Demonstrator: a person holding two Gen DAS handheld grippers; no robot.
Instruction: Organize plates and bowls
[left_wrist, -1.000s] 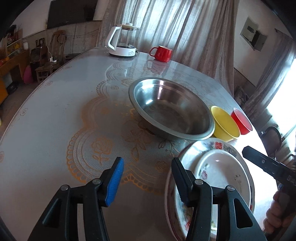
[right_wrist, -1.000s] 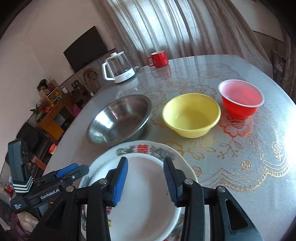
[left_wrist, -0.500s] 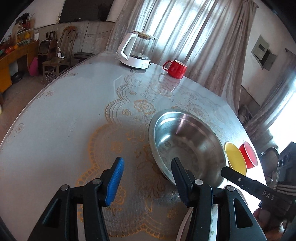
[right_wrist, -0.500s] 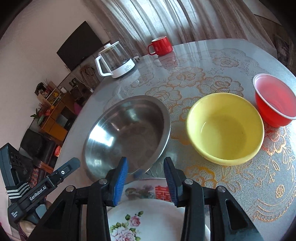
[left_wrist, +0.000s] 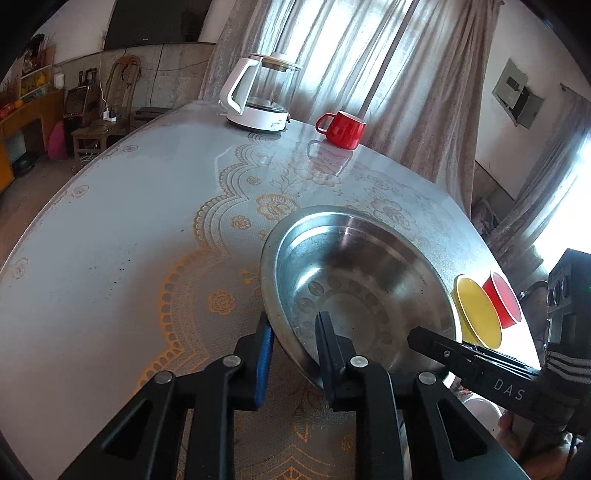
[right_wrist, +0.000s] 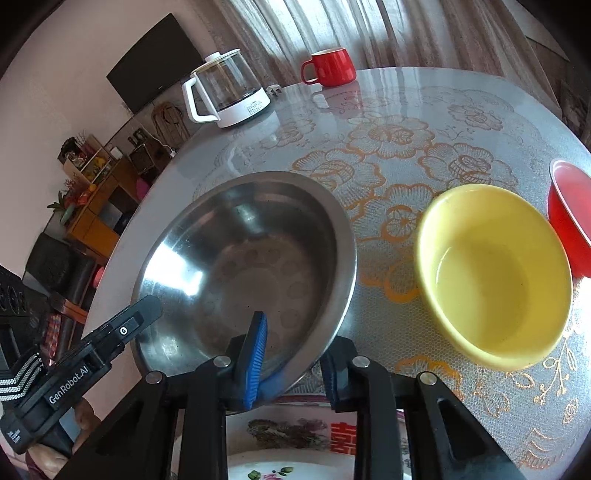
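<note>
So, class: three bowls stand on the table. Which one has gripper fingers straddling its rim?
The steel bowl: both the left gripper and the right gripper straddle its rim. The yellow bowl and red bowl stand untouched.

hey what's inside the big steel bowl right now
No food or dishes show inside the steel bowl. One finger of each gripper reaches over its near rim: left gripper, right gripper. Those fingers hide small patches of the inner wall.

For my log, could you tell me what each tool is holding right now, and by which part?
Both tools, left and right, straddle the near rim of the round steel basin; a firm clamp cannot be confirmed.
</note>
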